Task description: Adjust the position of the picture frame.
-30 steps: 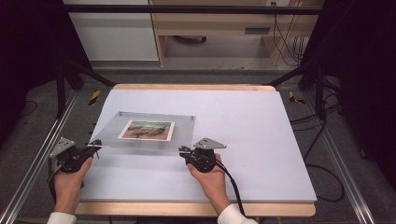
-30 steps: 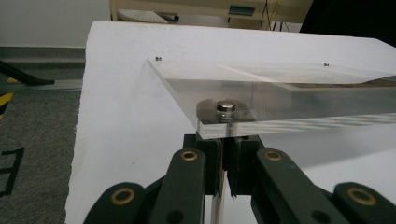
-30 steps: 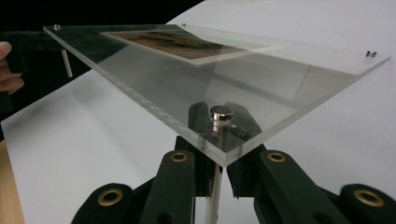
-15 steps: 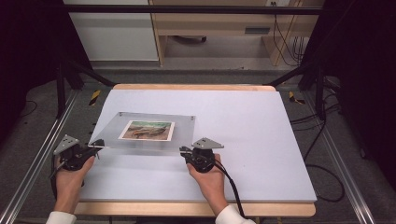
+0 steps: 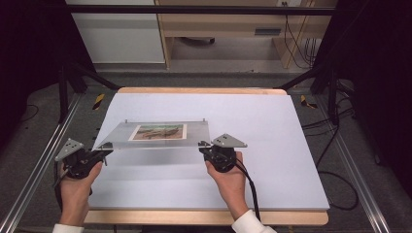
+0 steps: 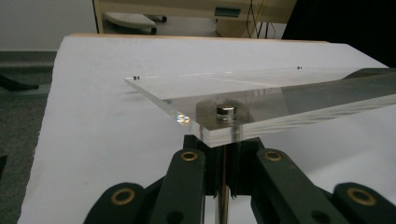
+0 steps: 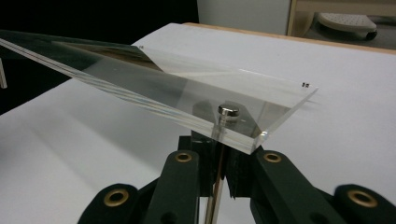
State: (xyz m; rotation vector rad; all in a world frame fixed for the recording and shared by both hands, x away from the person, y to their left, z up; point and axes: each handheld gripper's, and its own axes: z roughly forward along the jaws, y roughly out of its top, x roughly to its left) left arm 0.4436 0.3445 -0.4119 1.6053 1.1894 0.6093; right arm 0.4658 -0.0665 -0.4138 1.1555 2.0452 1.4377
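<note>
Lifted now: the near edge of the clear acrylic frame point(image 5: 160, 133) has come up off the worktop point(image 5: 272, 145) since half a second ago, when the frame lay flat on the white surface, and my two hands have risen with it.

I hold the frame at its two near corners. My left tongs point(image 5: 100, 151) are clamped on the near left corner, and in the left gripper view the jaws close on the slab's edge just below a small metal standoff point(image 6: 226, 111). My right tongs point(image 5: 206, 147) are clamped on the near right corner in the same way, under the standoff point(image 7: 228, 111) there. The frame is tilted: its near edge is in the air, and its far edge slopes down toward the worktop's left half. I cannot tell whether that far edge touches the surface or has just cleared it. The picture point(image 5: 158, 131) sandwiched between the two clear plates sits toward the frame's far side.

By my reckoning the grasp is done and the lift is only begun. What is left is to bring the far edge up too, keep both corners level so the slab does not twist or slide out of my grip, and carry it wherever it is going.
</note>
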